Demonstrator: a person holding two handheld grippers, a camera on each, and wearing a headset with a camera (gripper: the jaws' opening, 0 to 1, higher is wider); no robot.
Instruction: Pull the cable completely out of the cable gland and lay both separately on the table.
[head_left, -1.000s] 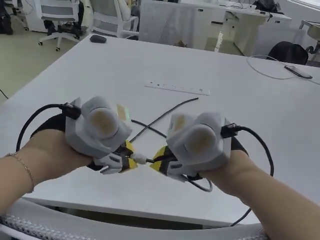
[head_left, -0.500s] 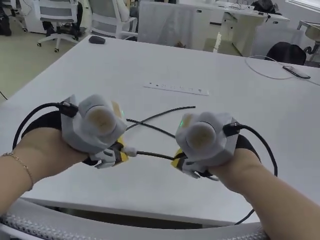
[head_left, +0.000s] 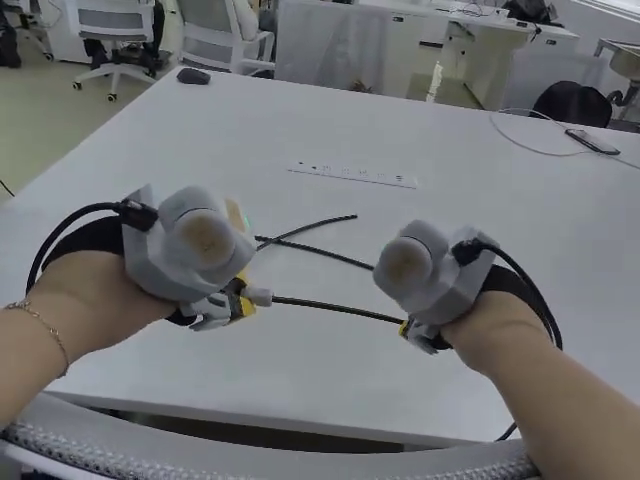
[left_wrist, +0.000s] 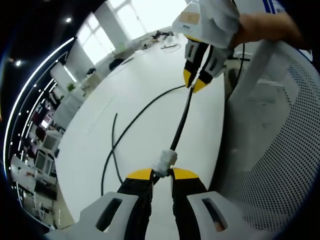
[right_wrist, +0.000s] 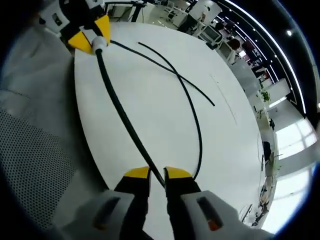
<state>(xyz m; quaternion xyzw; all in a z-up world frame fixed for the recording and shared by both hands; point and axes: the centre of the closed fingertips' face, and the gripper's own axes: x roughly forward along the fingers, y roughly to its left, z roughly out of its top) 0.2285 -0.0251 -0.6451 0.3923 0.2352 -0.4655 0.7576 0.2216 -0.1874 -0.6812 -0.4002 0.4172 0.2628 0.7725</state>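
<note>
Bright even daylight — windows (left_wrist: 135, 22) blown out; fisheye edges warped, soft shadows on table (head_left: 300, 130).

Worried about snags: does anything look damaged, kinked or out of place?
Nothing stands out. The cable runs in a clean line from the white cable gland in the left gripper to the right gripper; its loose length merely crosses itself on the table.
</note>
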